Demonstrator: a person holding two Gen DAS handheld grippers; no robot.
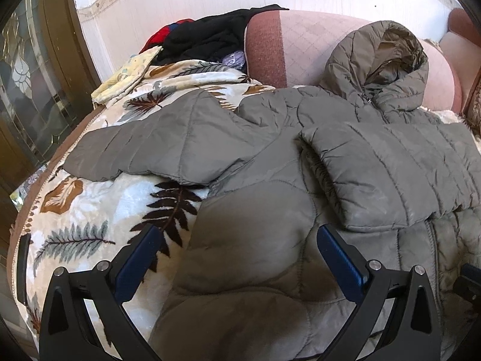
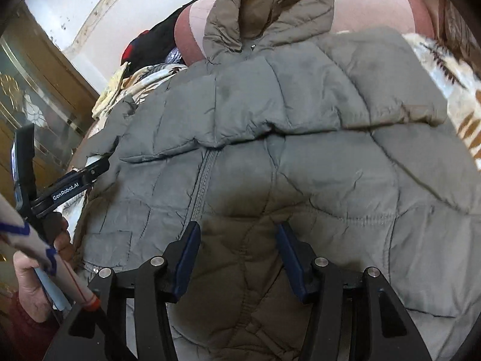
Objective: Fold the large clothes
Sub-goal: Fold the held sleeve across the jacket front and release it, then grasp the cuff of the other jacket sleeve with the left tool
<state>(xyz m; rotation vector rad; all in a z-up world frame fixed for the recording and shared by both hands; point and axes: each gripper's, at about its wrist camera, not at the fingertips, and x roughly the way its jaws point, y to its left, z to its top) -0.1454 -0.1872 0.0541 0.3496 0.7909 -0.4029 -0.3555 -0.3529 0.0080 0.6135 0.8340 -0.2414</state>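
A grey-brown quilted hooded jacket (image 1: 270,180) lies front up on a leaf-patterned blanket (image 1: 90,210). Its hood (image 1: 387,60) rests against a pink cushion. One sleeve (image 1: 150,147) lies spread out to the left; the other sleeve (image 1: 375,174) is folded across the chest. My left gripper (image 1: 237,243) is open above the jacket's lower left side, holding nothing. My right gripper (image 2: 239,240) is open just above the jacket's lower front (image 2: 270,165), beside the zipper (image 2: 203,180), holding nothing. The left gripper also shows in the right wrist view (image 2: 75,180), at the jacket's left edge.
A pink and maroon sofa back (image 1: 300,42) stands behind the jacket. A pile of black and red clothes (image 1: 204,36) and a pale yellow cloth (image 1: 129,75) lie at the back left. A glass-panelled wooden door (image 1: 39,75) is on the left.
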